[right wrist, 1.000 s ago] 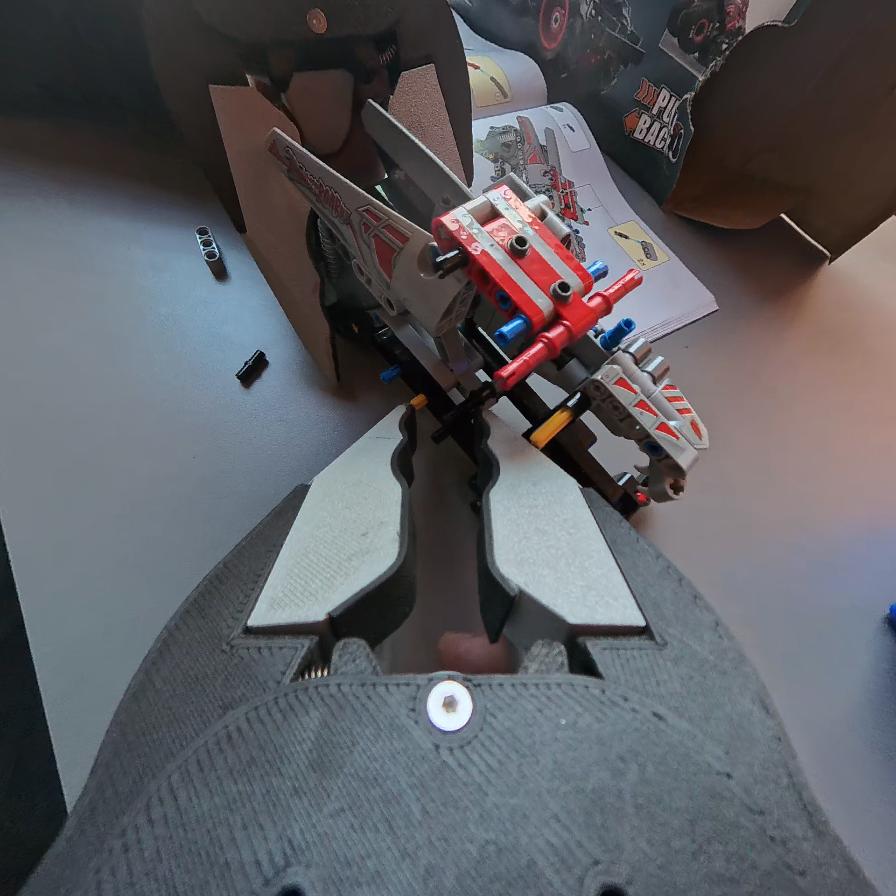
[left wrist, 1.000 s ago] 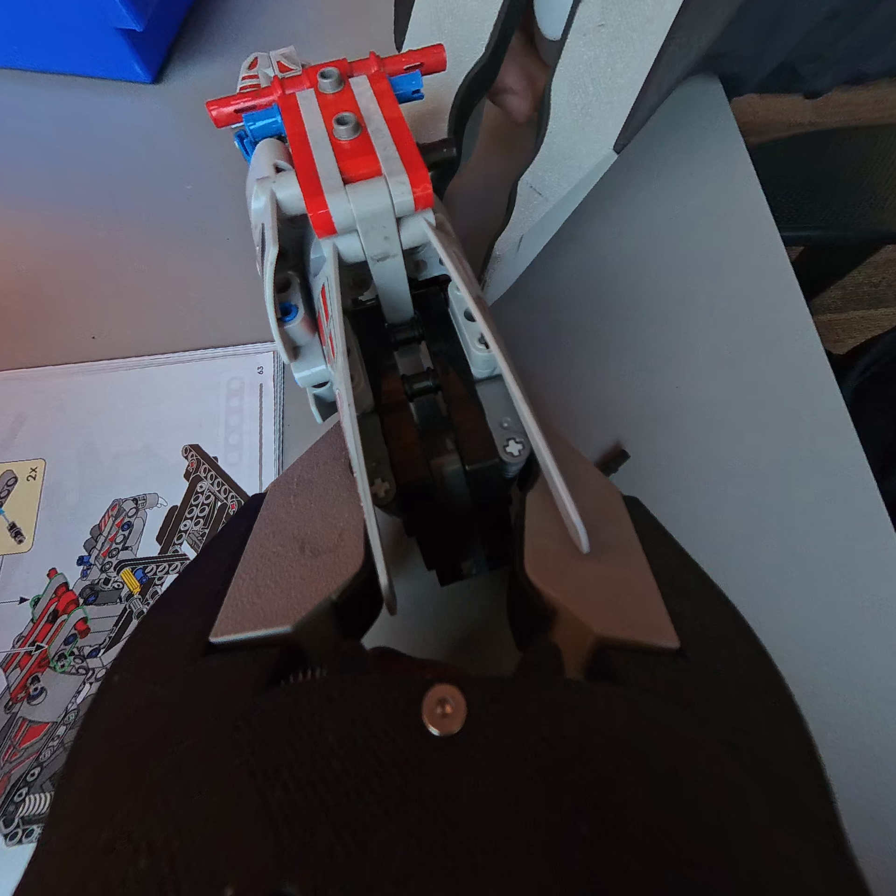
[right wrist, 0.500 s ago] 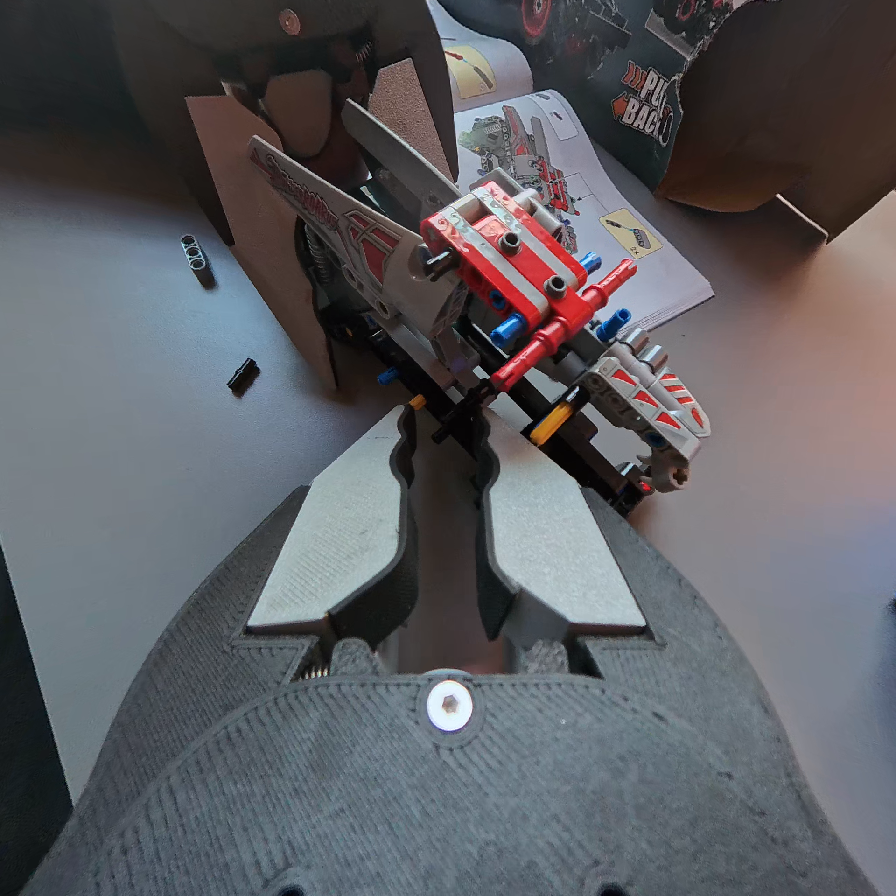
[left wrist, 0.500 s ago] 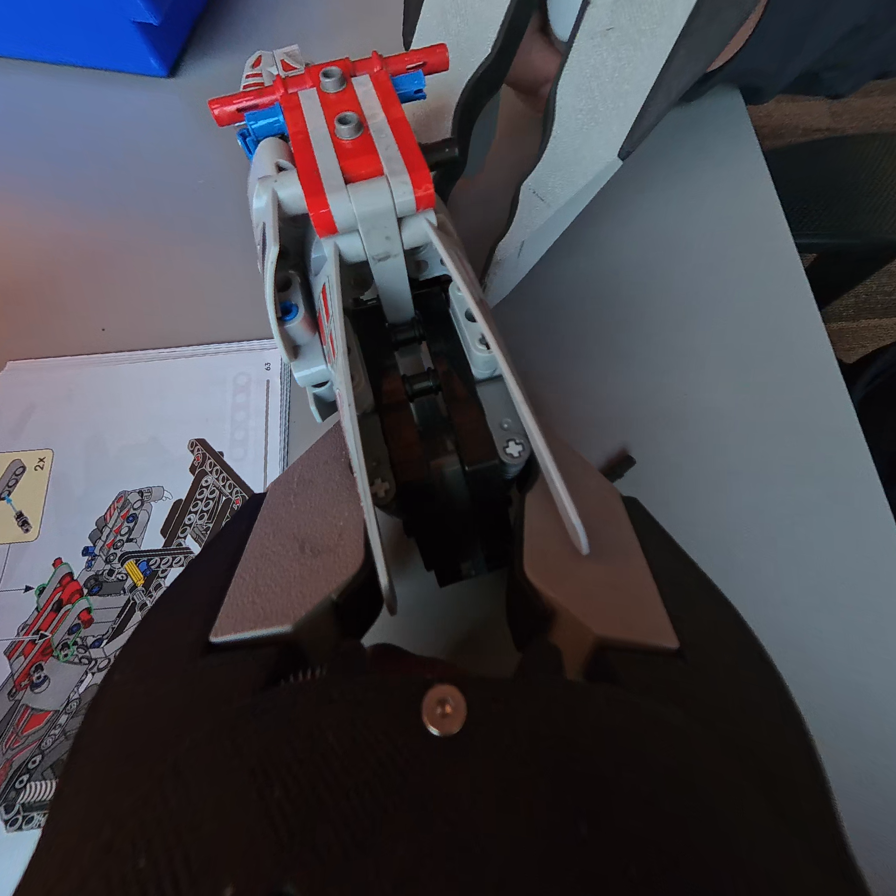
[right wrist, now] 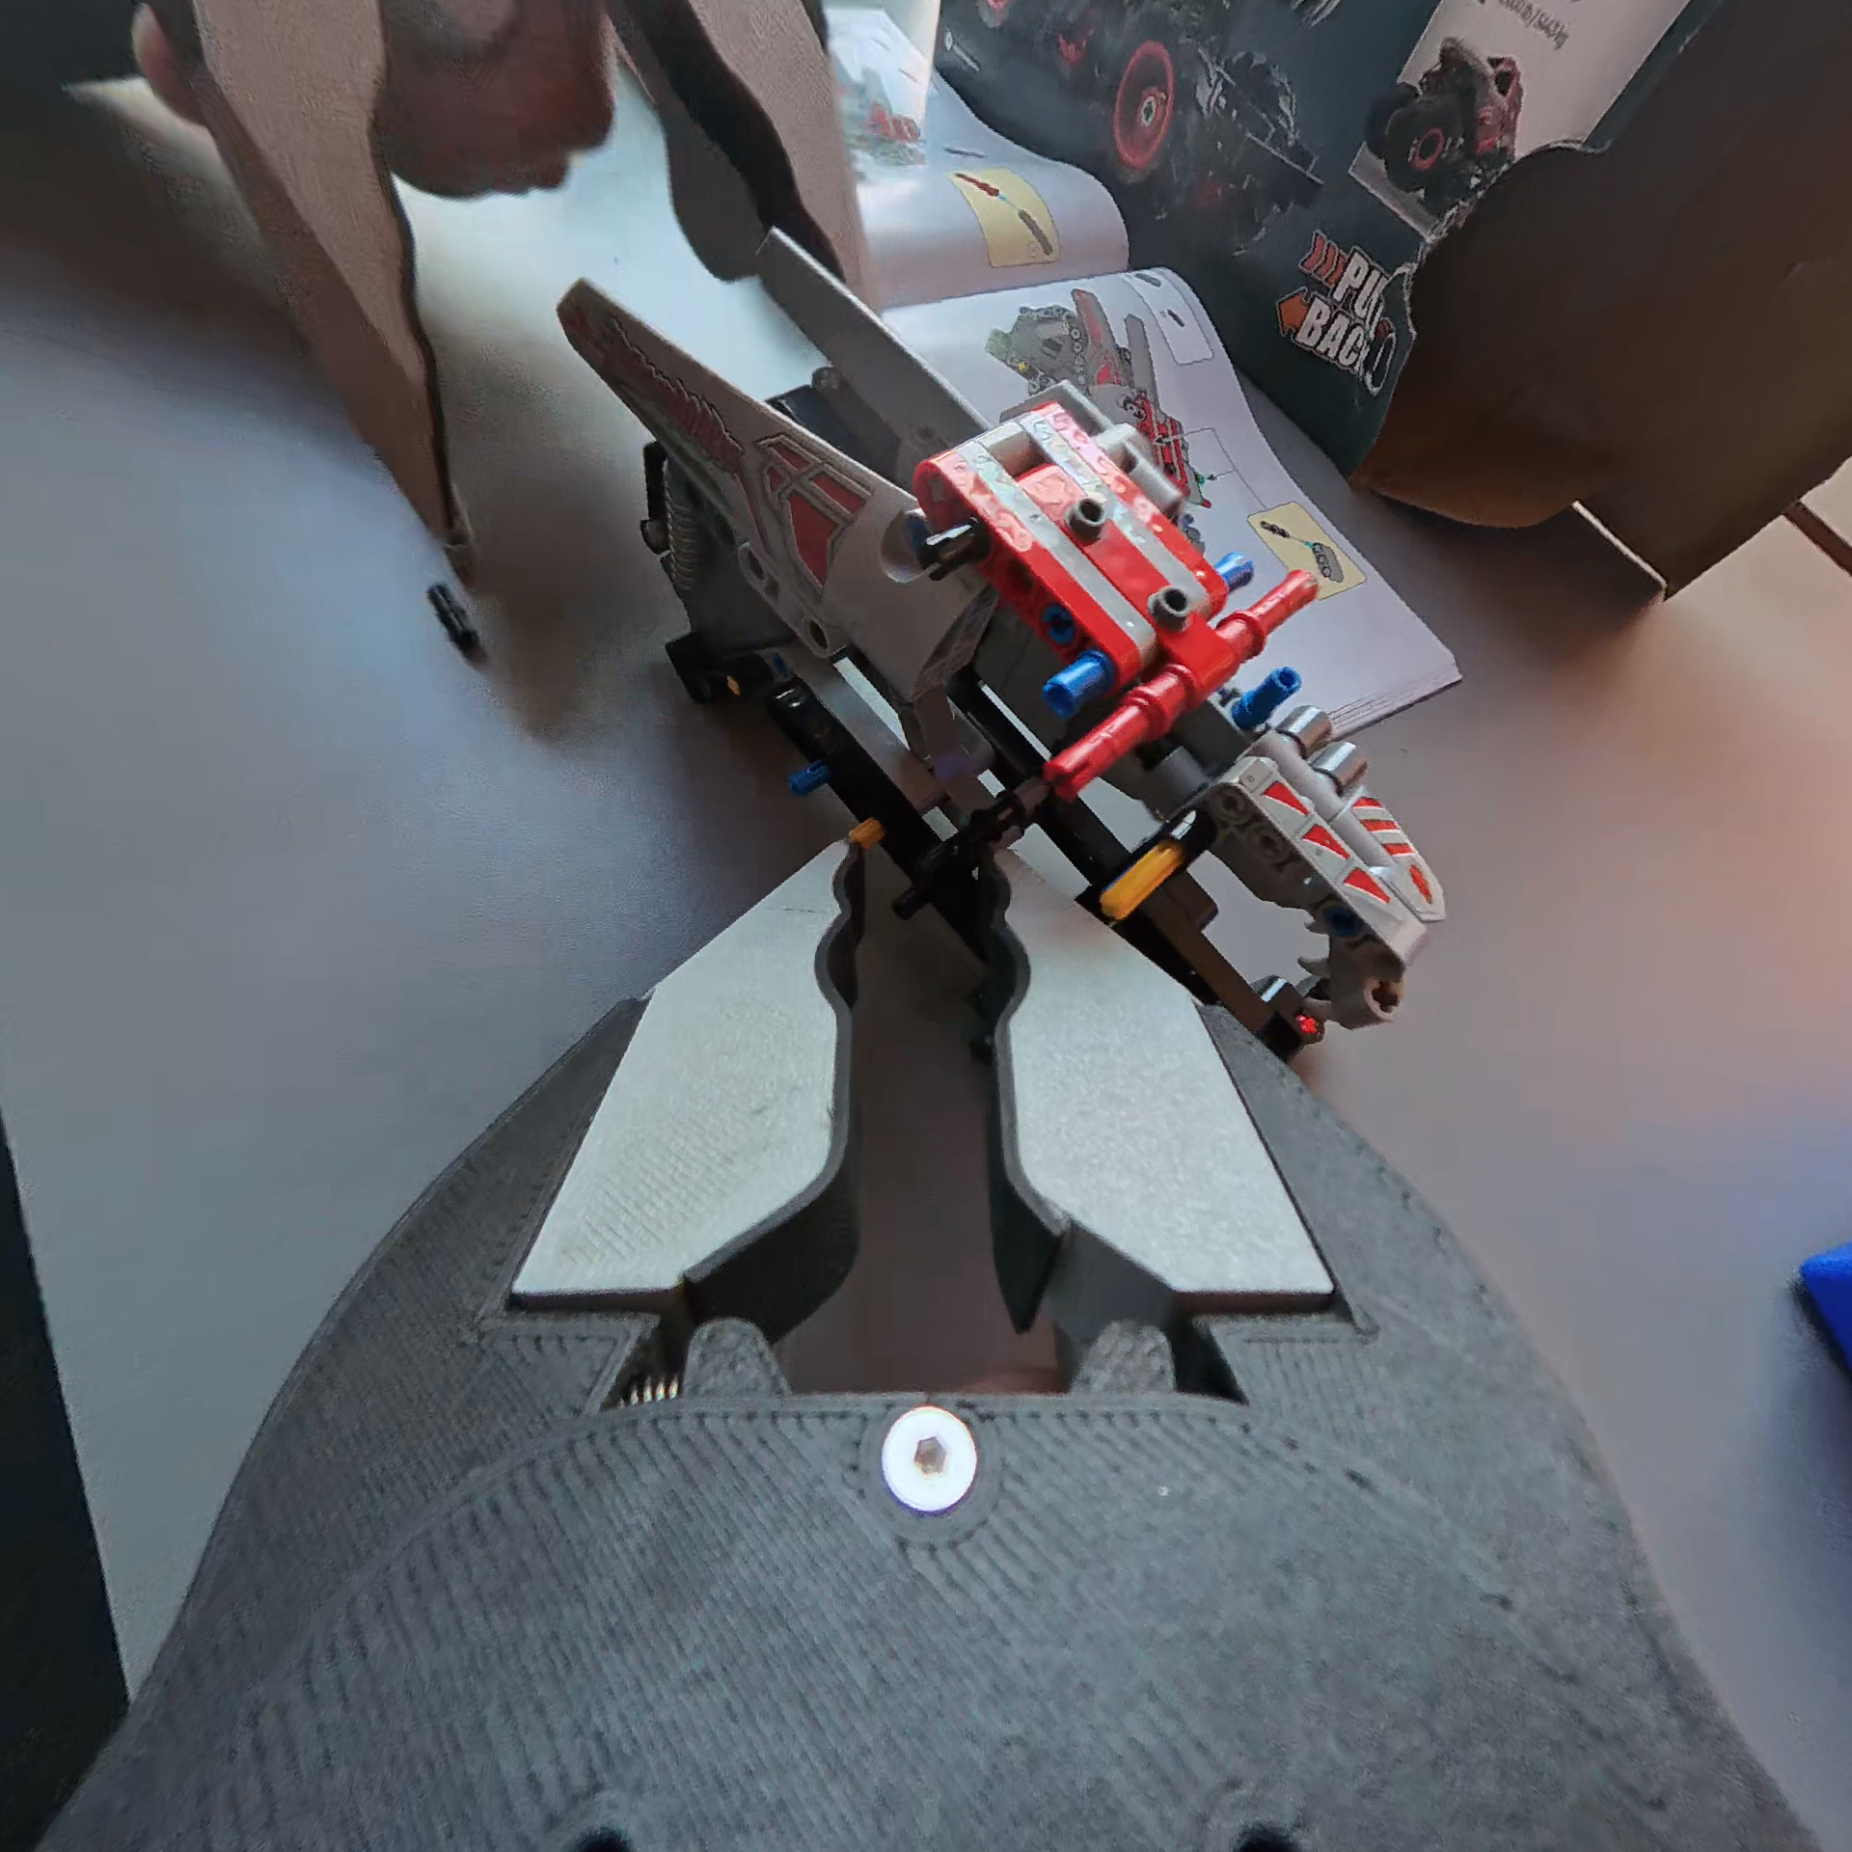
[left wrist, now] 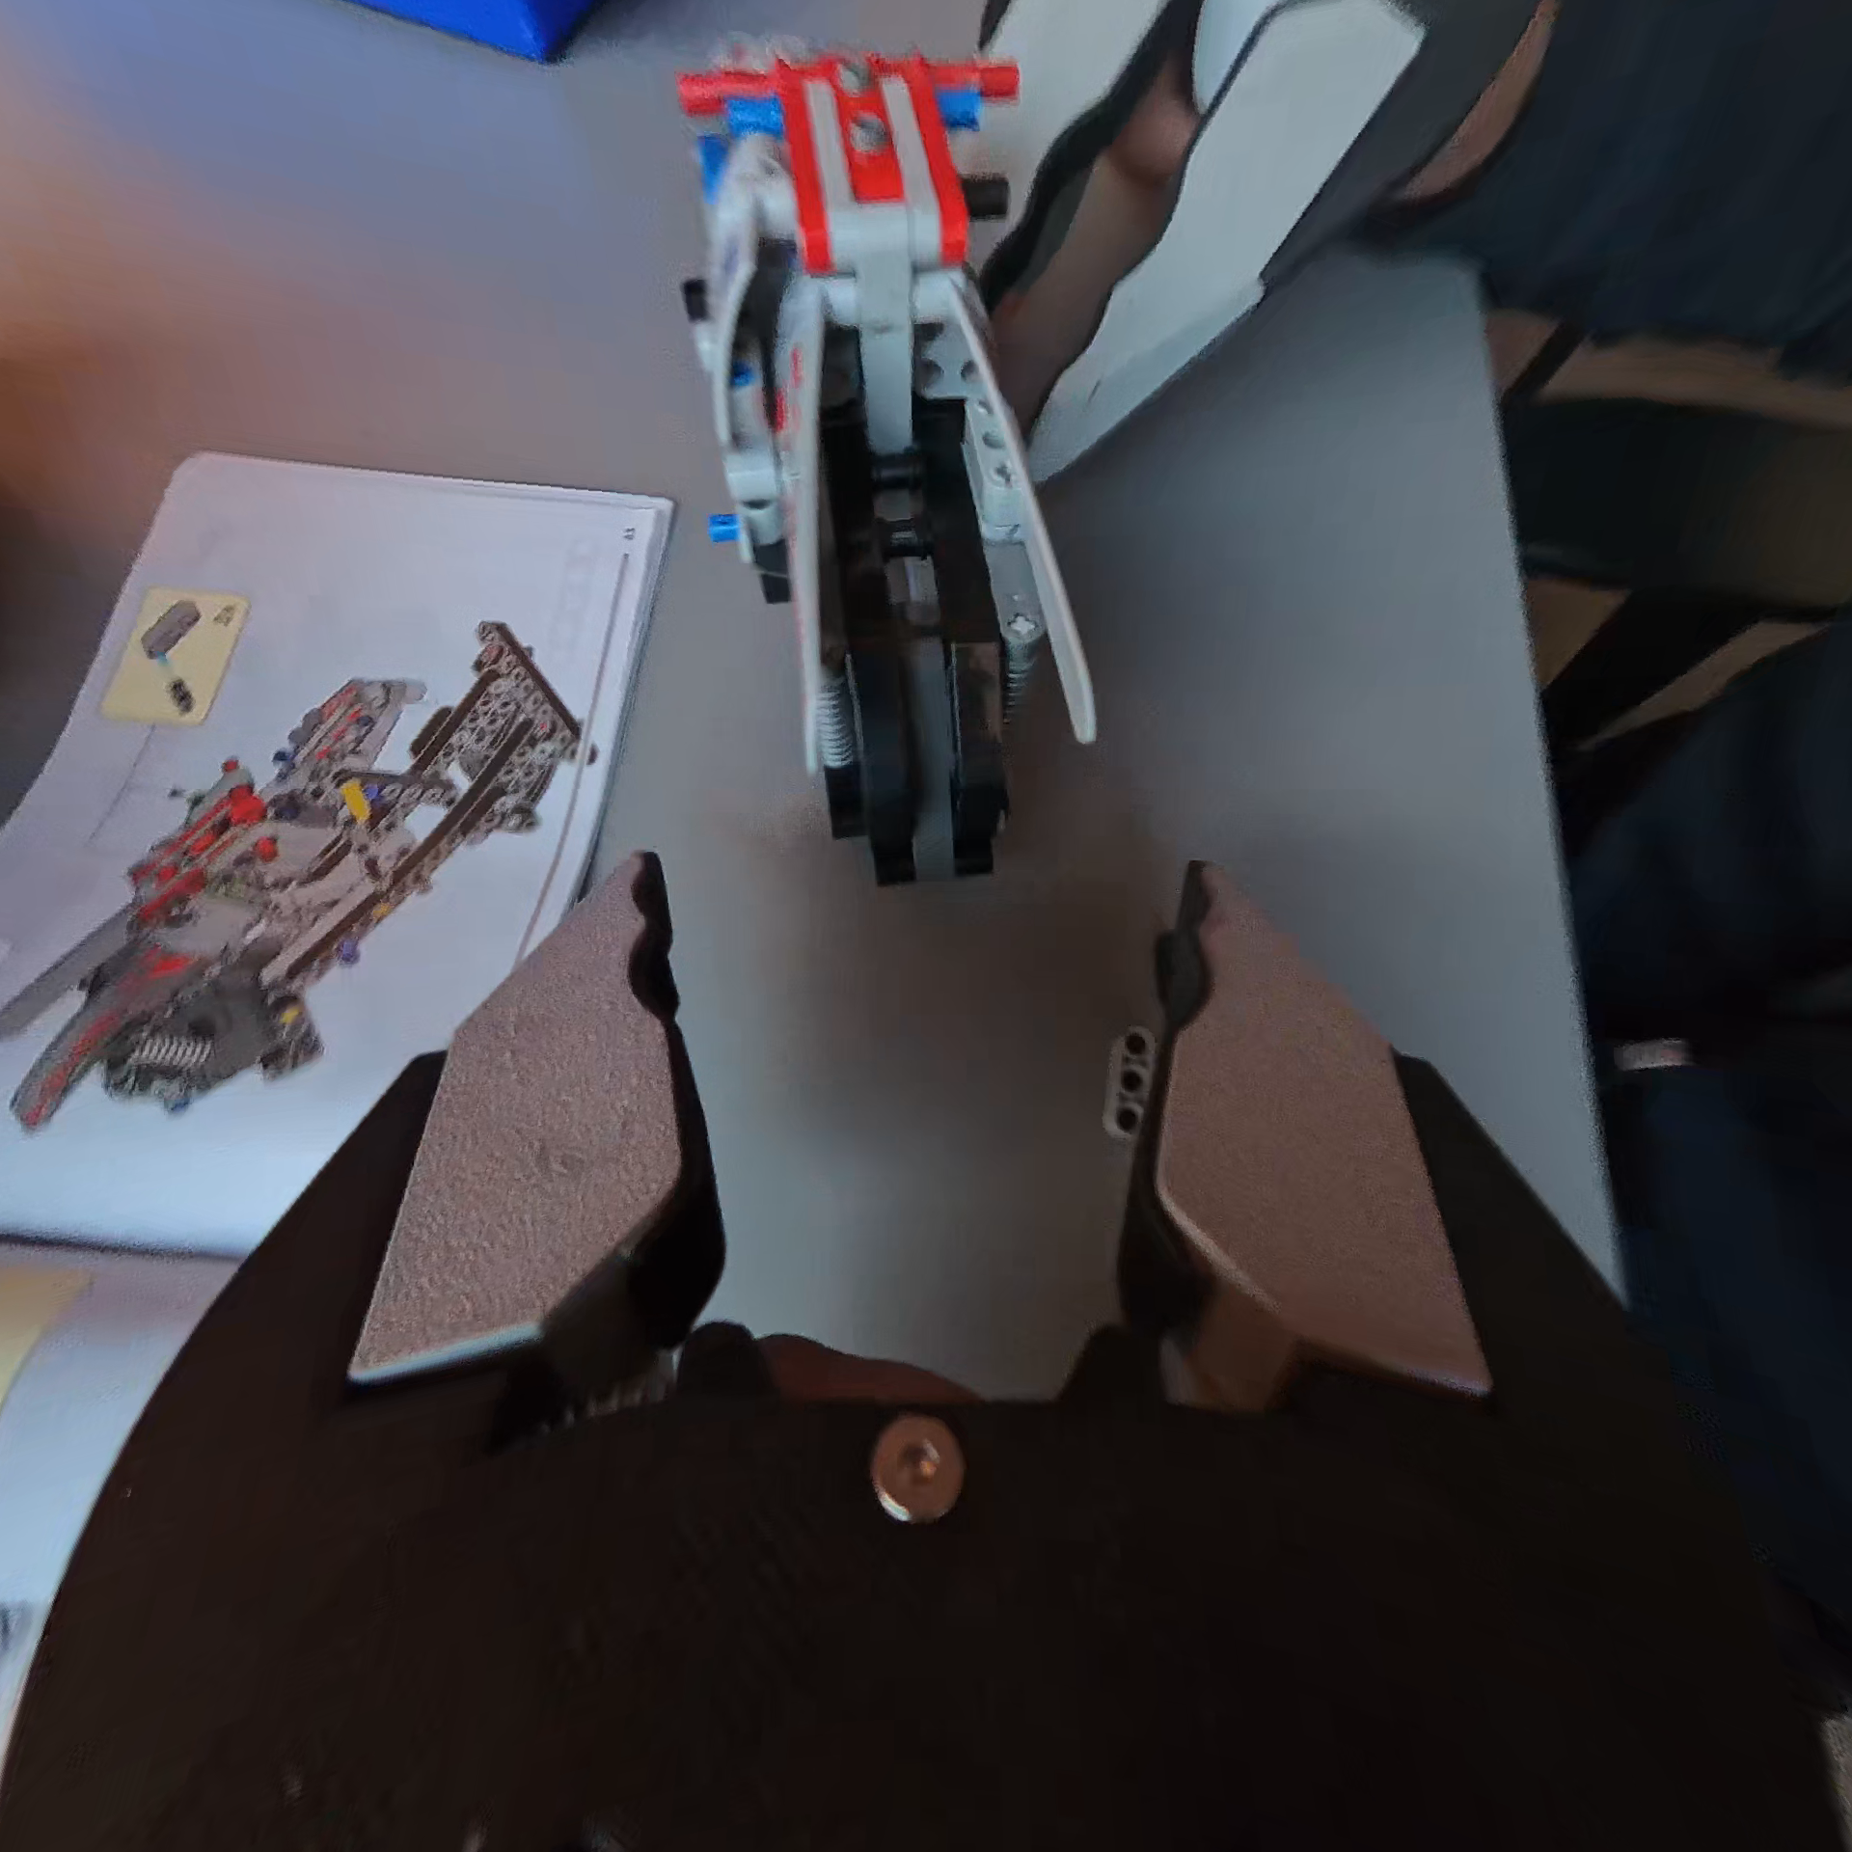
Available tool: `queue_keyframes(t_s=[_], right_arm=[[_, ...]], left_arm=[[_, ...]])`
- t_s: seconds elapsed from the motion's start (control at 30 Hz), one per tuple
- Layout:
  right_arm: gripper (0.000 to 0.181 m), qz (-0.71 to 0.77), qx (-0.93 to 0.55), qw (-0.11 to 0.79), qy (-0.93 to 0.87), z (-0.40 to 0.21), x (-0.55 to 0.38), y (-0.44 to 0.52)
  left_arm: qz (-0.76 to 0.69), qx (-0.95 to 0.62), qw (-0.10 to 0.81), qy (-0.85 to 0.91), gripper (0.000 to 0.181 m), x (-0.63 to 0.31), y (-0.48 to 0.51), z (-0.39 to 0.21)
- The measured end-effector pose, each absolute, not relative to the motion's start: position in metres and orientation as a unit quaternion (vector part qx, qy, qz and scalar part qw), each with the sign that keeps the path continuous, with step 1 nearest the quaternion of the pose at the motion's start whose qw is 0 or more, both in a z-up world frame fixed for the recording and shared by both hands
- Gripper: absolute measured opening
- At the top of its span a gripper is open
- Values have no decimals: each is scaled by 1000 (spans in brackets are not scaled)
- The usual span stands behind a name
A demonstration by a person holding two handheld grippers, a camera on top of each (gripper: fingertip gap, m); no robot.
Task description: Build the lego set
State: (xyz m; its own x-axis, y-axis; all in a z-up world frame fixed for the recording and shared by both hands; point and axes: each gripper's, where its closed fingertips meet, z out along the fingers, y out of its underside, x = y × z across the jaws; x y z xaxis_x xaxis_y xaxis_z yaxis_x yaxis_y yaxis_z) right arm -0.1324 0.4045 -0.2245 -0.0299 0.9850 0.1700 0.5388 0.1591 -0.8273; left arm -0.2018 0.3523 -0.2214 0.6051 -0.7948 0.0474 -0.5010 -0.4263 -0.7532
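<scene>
The lego model [left wrist: 882, 451], a red, grey and black vehicle frame with grey side fins, is tilted over the grey table. My right gripper [right wrist: 927, 892] is shut on a black part at the model's [right wrist: 1052, 581] near end. My left gripper [left wrist: 917, 882] is open and empty, just short of the model's black rear end, with both brown pads apart from it. In the right wrist view the left gripper [right wrist: 641, 401] stands behind the model with its jaws wide. The right gripper [left wrist: 1132, 251] shows beyond the model in the left wrist view.
The open instruction booklet [left wrist: 351, 802] lies left of the model and shows in the right wrist view [right wrist: 1303, 601]. A small grey three-hole beam [left wrist: 1127, 1082] and a black pin [right wrist: 453, 616] lie on the table. The set's box [right wrist: 1403, 200] and a blue bin corner [left wrist: 481, 15] stand farther off.
My left gripper has opened, let go of the model's rear and drawn back from it. My right gripper keeps its hold on the model's other end.
</scene>
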Motion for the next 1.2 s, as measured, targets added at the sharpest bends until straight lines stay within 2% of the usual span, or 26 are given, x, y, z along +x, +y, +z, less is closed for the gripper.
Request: queue_keyframes(t_s=[0.03,0.4,0.73,1.13,1.2], right_arm=[[19,297,-583,383,-652,-224,-132,405],[26,335,-595,361,-635,-220,-131,406],[28,334,-595,356,-638,-221,-131,405],[29,346,-593,349,-637,-220,-132,403],[29,345,-598,342,-637,-222,-132,404]], left_arm=[[-211,-823,369,378,97,-208,351,-215],[-199,-856,344,332,79,-232,350,-228],[-208,-850,353,331,76,-223,355,-229],[-188,-826,394,357,81,-176,373,-228],[-187,-818,408,359,77,-170,379,-224]])
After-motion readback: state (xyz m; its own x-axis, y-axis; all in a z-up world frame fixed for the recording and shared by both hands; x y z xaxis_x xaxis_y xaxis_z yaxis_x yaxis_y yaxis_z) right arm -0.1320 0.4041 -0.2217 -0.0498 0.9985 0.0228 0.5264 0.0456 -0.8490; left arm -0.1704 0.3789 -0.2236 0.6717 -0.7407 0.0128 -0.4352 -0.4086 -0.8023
